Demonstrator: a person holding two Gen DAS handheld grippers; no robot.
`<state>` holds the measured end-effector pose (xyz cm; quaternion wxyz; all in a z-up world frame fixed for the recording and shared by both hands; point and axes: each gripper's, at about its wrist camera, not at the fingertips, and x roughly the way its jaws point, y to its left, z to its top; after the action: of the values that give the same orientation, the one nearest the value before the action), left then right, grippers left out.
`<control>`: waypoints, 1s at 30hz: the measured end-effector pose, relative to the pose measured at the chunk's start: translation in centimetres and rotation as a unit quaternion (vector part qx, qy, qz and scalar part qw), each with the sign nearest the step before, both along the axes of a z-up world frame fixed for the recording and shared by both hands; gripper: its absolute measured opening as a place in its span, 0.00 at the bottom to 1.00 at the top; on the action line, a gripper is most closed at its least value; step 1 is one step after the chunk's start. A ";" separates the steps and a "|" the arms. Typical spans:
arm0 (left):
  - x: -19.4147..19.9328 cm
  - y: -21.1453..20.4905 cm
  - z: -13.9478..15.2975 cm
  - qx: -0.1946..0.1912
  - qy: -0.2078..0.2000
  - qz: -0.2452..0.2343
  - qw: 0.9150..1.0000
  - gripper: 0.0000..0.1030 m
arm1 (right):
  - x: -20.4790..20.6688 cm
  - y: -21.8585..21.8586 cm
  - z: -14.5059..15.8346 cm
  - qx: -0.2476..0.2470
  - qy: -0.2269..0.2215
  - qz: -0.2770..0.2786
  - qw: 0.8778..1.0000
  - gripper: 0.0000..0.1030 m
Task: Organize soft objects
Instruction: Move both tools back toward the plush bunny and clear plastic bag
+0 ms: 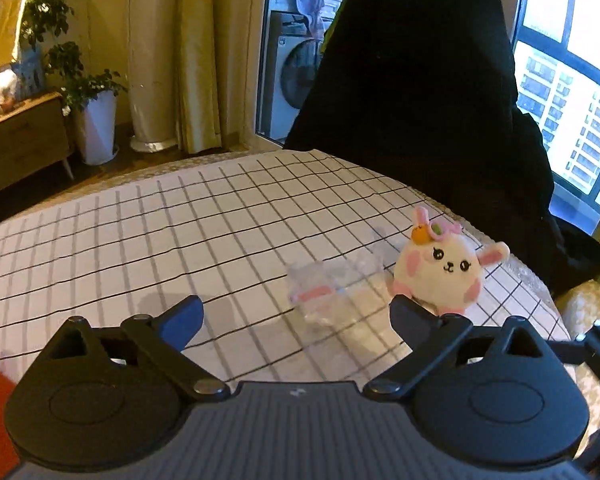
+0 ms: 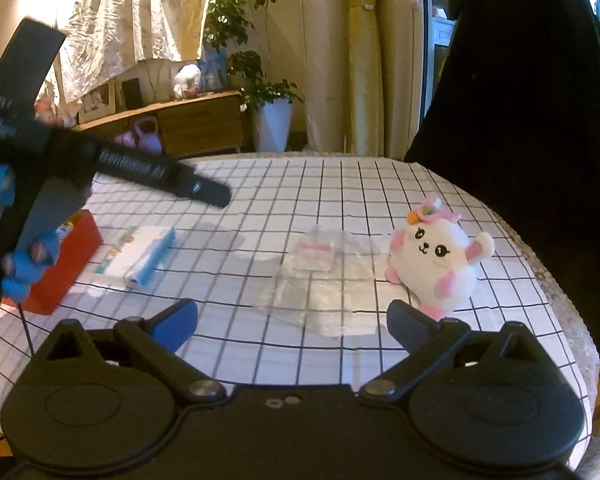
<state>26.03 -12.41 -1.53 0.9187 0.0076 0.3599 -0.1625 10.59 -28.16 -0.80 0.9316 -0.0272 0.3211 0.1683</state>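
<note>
White plush bunny (image 1: 444, 268) upright beside clear plastic bag (image 2: 320, 276); left gripper (image 1: 296, 312), right gripper (image 2: 292, 316) fingers spread, empty.

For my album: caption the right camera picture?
Open fingers face a plush bunny beside a clear bag.

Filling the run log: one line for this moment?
left gripper: open | right gripper: open | plush: upright, untouched | bag: flat beside it

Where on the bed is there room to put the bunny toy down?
The checked sheet is bare across its far and left side, beyond the clear plastic bag. It's crowded near the front: bunny toy beside the bag, and the red box with the white packet on the left.
</note>
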 end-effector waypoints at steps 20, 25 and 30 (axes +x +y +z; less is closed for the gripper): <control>5.4 2.2 -3.5 0.015 0.016 0.067 0.997 0.97 | 10.9 4.6 -7.1 -0.030 0.030 -0.003 0.999 0.97; 5.8 2.3 -4.1 0.017 0.020 0.066 0.998 0.97 | 12.1 5.1 -8.8 -0.049 0.036 -0.017 0.998 0.99; 6.2 2.2 -4.7 0.019 0.022 0.060 0.998 0.97 | 12.4 4.7 -9.9 -0.049 0.050 -0.029 0.997 0.98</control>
<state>32.23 -10.20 -6.22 0.9184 0.0002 0.3826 -0.1007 23.01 -23.48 -10.73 0.9164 -0.0553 0.3755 0.1267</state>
